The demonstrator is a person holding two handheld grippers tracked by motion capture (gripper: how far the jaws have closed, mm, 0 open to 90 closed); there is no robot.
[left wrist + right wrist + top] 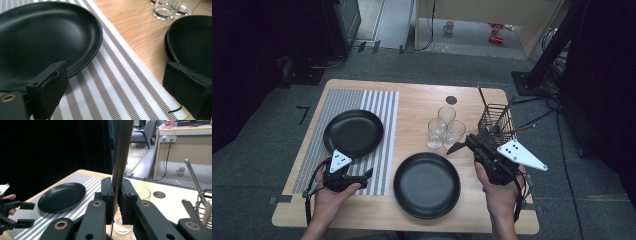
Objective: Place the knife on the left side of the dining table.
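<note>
Knife pinched upright in the right gripper

The right gripper [116, 202] was clamped on a knife [121, 157], held above the table [422, 100] between the glasses [444, 131] and the cutlery basket [497, 120]. Thin, stiff, smooth metal, it looked light but liable to slip or swivel; best gripped mid-length. The left gripper [115, 87] stood wide, holding nothing, over the mat [117, 75].

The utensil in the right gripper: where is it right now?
The utensil stands upright, clamped in the right gripper, beside the wire cutlery basket at the table's right side, near the three glasses.
</note>
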